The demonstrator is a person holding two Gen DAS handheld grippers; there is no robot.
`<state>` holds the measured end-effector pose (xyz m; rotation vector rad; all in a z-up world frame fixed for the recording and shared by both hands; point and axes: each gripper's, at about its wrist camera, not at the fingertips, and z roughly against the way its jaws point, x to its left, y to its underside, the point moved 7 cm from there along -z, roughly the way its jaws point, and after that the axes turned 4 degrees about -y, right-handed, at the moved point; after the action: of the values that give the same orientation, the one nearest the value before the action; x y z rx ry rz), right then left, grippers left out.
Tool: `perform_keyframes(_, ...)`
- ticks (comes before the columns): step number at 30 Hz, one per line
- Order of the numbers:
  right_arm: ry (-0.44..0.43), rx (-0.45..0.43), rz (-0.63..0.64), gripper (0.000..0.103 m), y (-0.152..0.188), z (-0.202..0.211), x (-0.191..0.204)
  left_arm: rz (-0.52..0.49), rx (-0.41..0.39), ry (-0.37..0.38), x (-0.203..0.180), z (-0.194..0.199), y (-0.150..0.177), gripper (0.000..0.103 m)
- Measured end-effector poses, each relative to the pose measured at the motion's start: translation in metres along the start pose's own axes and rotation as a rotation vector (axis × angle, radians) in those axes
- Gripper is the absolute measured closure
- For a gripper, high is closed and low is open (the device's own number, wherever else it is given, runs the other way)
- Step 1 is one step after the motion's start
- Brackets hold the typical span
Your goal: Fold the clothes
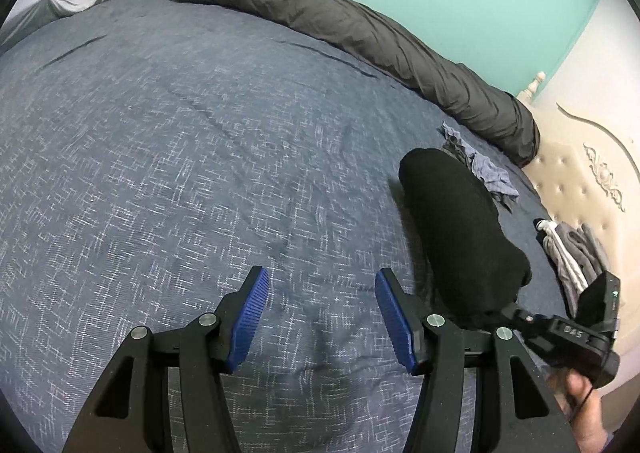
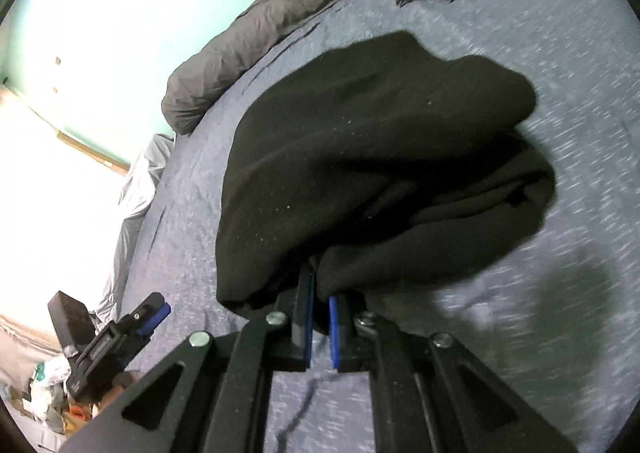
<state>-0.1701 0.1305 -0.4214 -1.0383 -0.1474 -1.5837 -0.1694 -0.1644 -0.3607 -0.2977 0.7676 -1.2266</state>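
Two grippers: one busy, one idle, over a blue patterned bedspread [image 1: 168,157].
Right gripper [image 2: 320,295]: pads pressed together on an edge of the black garment [image 2: 372,157]; grip at the hem, probably so the rest hangs free and can be spread for folding.
Black garment, place: bunched and lifted clear of the bedspread in the right wrist view, shadow cast on the cloth below and to the right; in the left wrist view a dark hanging mass [image 1: 460,229] just right of the left gripper.
Left gripper [image 1: 322,313]: blue pads well apart, nothing between them, aimed down at bare bedspread; likely waiting to take a second corner.
Other clothes: crumpled blue-grey garment [image 1: 486,169] near the rolled dark grey duvet [image 1: 360,29]; grey garment with a white drawstring [image 1: 576,253] near the cream headboard [image 1: 588,169]; both apart from the black one, apparently unfolded.
Hidden: kind of garment (shirt, trousers, jumper) not tellable while bunched; sleeves or legs lost in folds.
Cut off: right gripper's body only partly in the left wrist view, with part of a hand [image 1: 580,393] at the edge.
Hard to make out: bedspread blurred in the right wrist view; clutter at lower left [image 2: 48,389] too small to name.
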Motion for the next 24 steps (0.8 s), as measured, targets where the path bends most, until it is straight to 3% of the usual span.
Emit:
perform_keyframes(6,0.017,-0.019,-0.013,0.098,0.008,0.043,-0.033,-0.022,0.003,0.000,-0.007,0.000,0.003,0.043)
perform_keyframes(15,0.122,-0.085,-0.066,0.098,-0.003,0.127,-0.114,-0.058,0.020,0.021,-0.027,-0.002,0.013,0.043)
perform_keyframes(24,0.206,-0.032,-0.040,0.098,-0.028,0.146,-0.156,-0.111,0.071,0.077,-0.061,-0.012,0.031,0.043)
